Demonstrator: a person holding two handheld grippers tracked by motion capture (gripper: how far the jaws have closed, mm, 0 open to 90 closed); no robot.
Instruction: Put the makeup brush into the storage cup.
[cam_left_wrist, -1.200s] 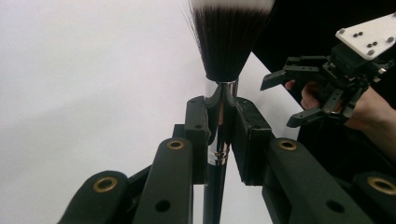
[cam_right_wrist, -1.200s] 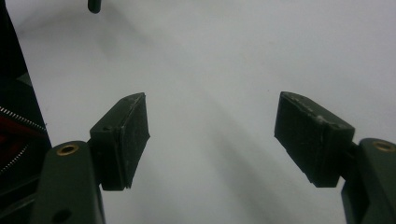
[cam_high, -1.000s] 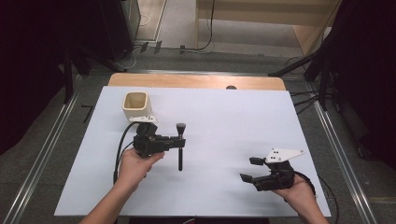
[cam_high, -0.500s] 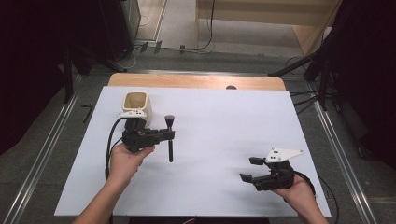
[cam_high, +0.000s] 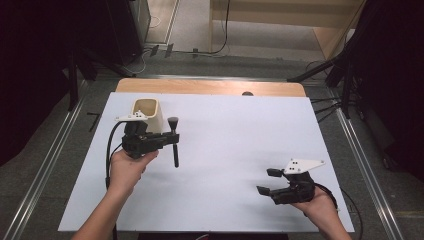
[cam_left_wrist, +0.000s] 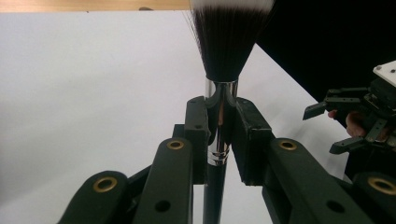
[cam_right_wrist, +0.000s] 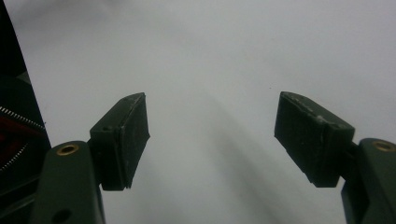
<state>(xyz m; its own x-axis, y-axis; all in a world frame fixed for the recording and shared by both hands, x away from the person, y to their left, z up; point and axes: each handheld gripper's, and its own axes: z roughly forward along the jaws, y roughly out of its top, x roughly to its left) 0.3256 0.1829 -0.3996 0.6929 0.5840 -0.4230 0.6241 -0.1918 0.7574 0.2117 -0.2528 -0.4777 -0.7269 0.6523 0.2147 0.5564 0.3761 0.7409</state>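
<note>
Here, a makeup brush (cam_high: 174, 140) with a black handle, a shiny silver ferrule and dark bristles is clamped between the two black jaws of the left gripper (cam_high: 172, 141). In the left gripper view the brush (cam_left_wrist: 223, 79) stands upright between the pads, which press against the ferrule from both sides, with the bristles fanning out above them and the handle running down below. From the high view, the brush is held over the white table (cam_high: 230, 150), bristle end toward the far edge, handle end pointing back toward the person. Just beside it, on its left, stands a cream-coloured, squarish open-topped cup (cam_high: 146, 114), partly hidden behind the gripper's grey plate. The person's left hand (cam_high: 129, 167) grips the tool from below, with a black cable looping off to the left. Well apart, near the table's front right corner, the right hand (cam_high: 320, 205) holds the right gripper (cam_high: 269, 181) low over the surface. Its jaws stand wide apart with nothing between them, and the right gripper view shows bare white tabletop (cam_right_wrist: 210, 93) between the two pads. Beyond the white surface a strip of wooden board (cam_high: 210, 87) runs along the far edge.
</note>
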